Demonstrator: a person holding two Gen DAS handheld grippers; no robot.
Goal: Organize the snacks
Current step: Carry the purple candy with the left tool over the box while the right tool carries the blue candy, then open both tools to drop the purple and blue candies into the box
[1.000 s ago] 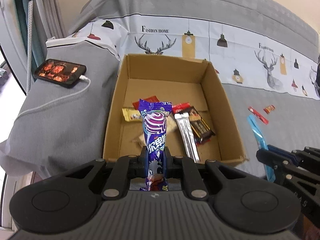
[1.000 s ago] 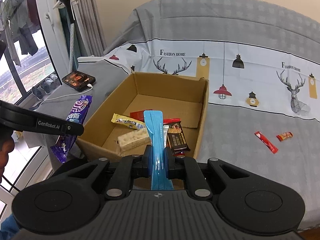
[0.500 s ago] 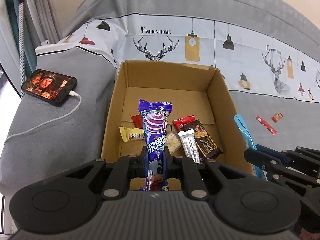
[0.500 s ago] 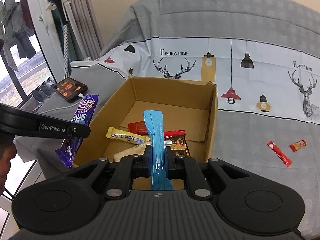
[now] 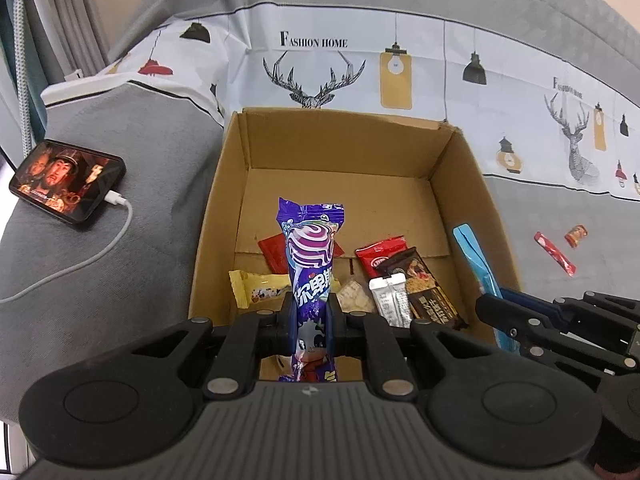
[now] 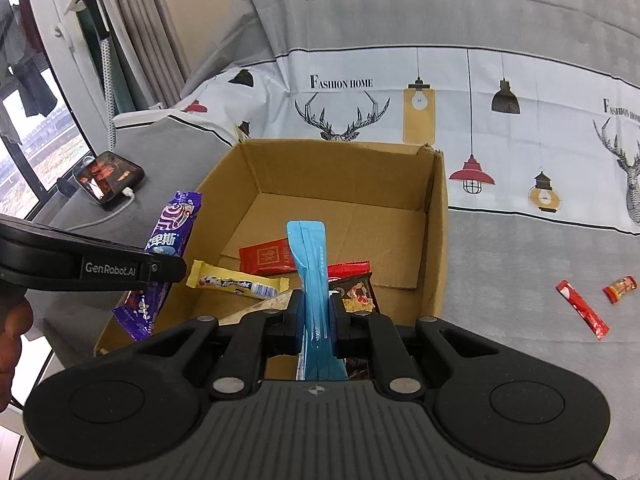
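The left claw [image 5: 311, 314] sits at lower centre of its own view, both fingers clamped on a purple lollipop packet [image 5: 311, 256]. The packet's long axis runs up the frame, its crimped end pointing toward the far wall of the cardboard box [image 5: 344, 136]. The right claw [image 6: 317, 312] is likewise clamped, on a blue stick packet [image 6: 311, 256] that stands upright along the frame's vertical, over the box's near edge.

Inside the box lie a yellow bar [image 6: 236, 282], a red sachet [image 6: 268, 258], a silver sachet [image 5: 390, 300] and a brown chocolate bar [image 5: 430, 292].

The right wrist view shows the left claw from the side at left centre (its packet tilted, lower end hanging outside the box's left wall). The left wrist view shows the right claw at lower right, beside the box's right wall. Two red snack sticks [image 6: 582, 308] lie on the grey bed cover [image 6: 520, 248], well apart from the box. A phone [image 5: 66, 182] rests at left.
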